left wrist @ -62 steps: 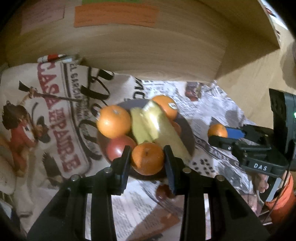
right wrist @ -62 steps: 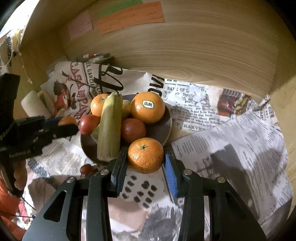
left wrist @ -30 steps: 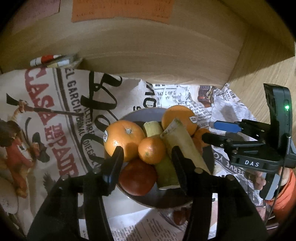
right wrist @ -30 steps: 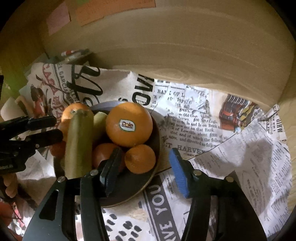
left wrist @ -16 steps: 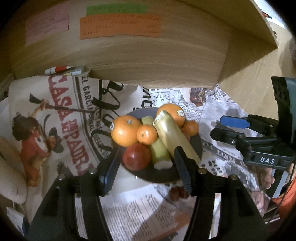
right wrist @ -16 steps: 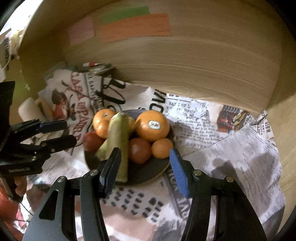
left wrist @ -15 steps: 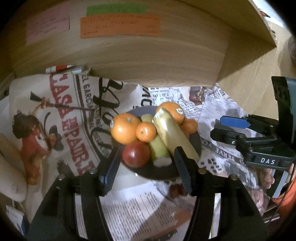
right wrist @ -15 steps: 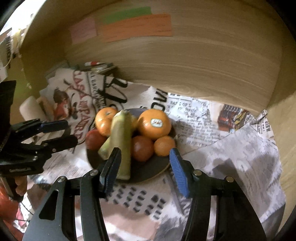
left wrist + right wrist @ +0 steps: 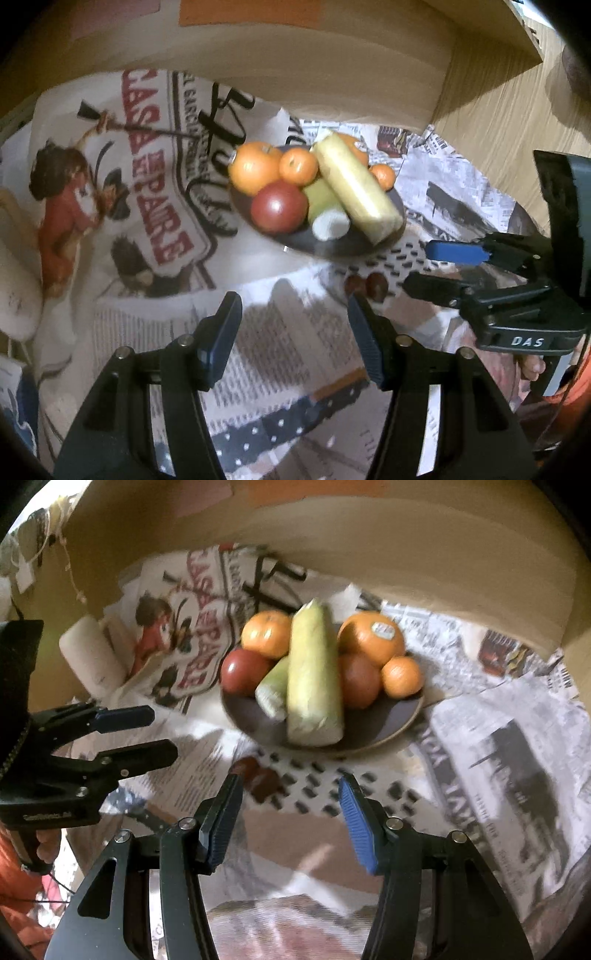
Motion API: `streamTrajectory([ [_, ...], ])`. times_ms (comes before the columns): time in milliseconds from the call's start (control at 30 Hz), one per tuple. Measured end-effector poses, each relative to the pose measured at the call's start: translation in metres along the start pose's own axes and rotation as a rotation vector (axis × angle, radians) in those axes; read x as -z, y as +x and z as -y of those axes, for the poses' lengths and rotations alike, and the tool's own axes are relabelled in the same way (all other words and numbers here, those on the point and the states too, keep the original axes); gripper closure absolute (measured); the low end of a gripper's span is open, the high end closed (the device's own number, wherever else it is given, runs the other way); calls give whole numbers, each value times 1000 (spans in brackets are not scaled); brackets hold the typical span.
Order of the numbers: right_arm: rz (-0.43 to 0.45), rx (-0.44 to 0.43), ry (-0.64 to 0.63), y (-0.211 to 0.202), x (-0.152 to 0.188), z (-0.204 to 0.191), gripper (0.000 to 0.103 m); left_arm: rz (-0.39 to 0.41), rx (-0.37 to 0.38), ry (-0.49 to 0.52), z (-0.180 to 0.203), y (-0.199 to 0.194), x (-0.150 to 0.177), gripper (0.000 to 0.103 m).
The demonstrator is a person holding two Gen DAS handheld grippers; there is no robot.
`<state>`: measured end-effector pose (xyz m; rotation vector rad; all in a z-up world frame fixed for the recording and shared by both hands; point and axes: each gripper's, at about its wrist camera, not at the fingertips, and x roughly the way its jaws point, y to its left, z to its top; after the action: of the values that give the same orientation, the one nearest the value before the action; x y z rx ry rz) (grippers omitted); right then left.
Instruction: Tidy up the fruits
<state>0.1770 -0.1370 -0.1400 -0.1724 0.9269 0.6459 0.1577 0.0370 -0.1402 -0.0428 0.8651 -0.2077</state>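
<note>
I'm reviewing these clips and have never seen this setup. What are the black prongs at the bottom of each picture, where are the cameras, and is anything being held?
There is no robot here: a person holds a two-finger tool in each hand, and each carries a fisheye camera looking forward along its fingers. The prongs low in the left wrist view are the left tool; those in the right wrist view are the right tool. Each camera also catches the other tool at the side of its picture. Both tools are open and hold nothing. Ahead, on spread newspaper, stands a dark plate with oranges, red fruits and two pale corn cobs. Two small dark fruits lie on the paper beside the plate.
</note>
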Motion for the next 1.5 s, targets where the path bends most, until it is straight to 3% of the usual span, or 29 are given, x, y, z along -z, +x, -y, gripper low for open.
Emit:
streamTrajectory([
  [200, -66, -4, -46, 21, 0, -13, 58, -11, 14, -18, -6, 0, 12, 45],
  [467, -80, 5, -73, 31, -4, -14, 68, -30, 45, 9, 1, 7, 13, 61],
  [600, -79, -11, -93, 34, -6, -15, 80, -44, 70, 3, 4, 14, 10, 62],
  [1000, -37, -31, -44, 9, -2, 7, 80, -101, 109, 45, 29, 46, -8, 74],
  [1200, -10, -20, -16, -7, 1, 22, 80, -107, 67, 78, 40, 64, -16, 75],
  [1333, 2, -15, -4, -12, 0, 30, 80, -104, 37, 90, 41, 69, -18, 86],
  [1500, 18, -13, 1, -15, -4, 35, 80, -92, 39, 79, 38, 62, -17, 86],
])
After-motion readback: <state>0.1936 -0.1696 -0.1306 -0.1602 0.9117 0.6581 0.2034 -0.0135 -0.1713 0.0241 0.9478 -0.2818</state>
